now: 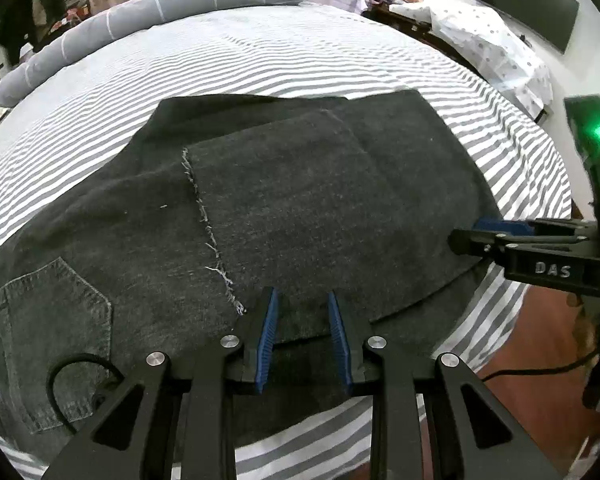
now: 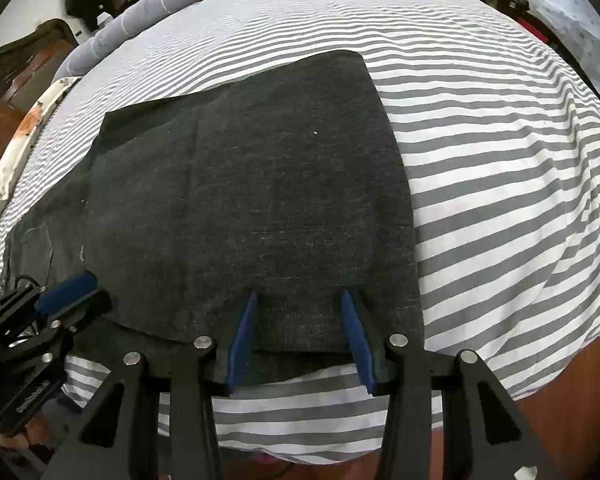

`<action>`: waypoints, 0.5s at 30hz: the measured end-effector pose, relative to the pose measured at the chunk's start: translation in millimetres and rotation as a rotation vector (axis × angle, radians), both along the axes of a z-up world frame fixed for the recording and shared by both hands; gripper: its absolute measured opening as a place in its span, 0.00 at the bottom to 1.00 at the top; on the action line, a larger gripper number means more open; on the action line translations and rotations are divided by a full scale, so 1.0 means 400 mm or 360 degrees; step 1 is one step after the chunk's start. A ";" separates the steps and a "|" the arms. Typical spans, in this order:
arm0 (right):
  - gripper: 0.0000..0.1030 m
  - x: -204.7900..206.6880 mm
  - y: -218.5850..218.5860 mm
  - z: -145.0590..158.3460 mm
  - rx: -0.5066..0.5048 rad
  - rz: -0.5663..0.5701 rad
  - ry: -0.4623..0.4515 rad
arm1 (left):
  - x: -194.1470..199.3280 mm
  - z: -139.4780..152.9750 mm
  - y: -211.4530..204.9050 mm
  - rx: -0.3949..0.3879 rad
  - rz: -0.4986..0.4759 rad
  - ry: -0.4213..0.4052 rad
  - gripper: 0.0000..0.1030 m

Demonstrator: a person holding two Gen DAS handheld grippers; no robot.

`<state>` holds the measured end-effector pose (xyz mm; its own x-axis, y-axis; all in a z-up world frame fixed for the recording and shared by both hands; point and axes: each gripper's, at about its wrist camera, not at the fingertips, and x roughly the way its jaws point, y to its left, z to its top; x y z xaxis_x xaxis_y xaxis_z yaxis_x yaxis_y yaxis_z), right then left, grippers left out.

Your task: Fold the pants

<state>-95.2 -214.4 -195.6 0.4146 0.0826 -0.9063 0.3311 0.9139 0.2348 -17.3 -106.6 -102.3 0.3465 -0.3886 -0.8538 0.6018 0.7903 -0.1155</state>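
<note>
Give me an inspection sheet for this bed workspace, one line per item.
Surface: striped bedsheet, smooth.
Job's things: dark pants lying partly folded, frayed hem on top, back pocket showing.
Clutter: nothing seen on the sheet.
Grippers: left gripper and right gripper both open at the pants' near edge.
Cables: black cable looping over the pants.
Surroundings: grey bolster, wall TV.

Grey-and-white striped bed (image 1: 260, 60), dark folded pants (image 1: 300, 200) flat on it, grey bolster (image 1: 160, 4) along far edge
</note>
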 end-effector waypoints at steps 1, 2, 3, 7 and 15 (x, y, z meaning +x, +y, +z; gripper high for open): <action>0.41 -0.001 0.000 0.001 -0.0001 -0.0002 0.0006 | 0.000 0.010 0.012 -0.0007 0.0011 0.0003 0.27; 0.41 0.001 0.001 0.002 -0.0004 -0.0003 0.0012 | 0.000 0.019 0.022 -0.0012 0.0020 -0.0002 0.27; 0.42 0.005 0.003 0.003 -0.0004 -0.0002 0.0019 | 0.000 0.031 0.037 -0.0023 0.0037 -0.0011 0.27; 0.45 0.023 0.010 0.005 -0.0016 -0.0003 0.0044 | 0.009 0.080 0.133 -0.0096 0.0153 -0.0014 0.27; 0.50 0.049 0.038 0.005 -0.0097 -0.0006 0.0086 | 0.019 0.143 0.402 -0.0188 0.0455 -0.0056 0.28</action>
<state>-75.5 -199.2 -193.5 0.3650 0.0254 -0.9306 0.3451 0.9247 0.1606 -9.9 54.2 -45.0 0.4847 -0.3666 -0.7941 0.3620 0.9106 -0.1994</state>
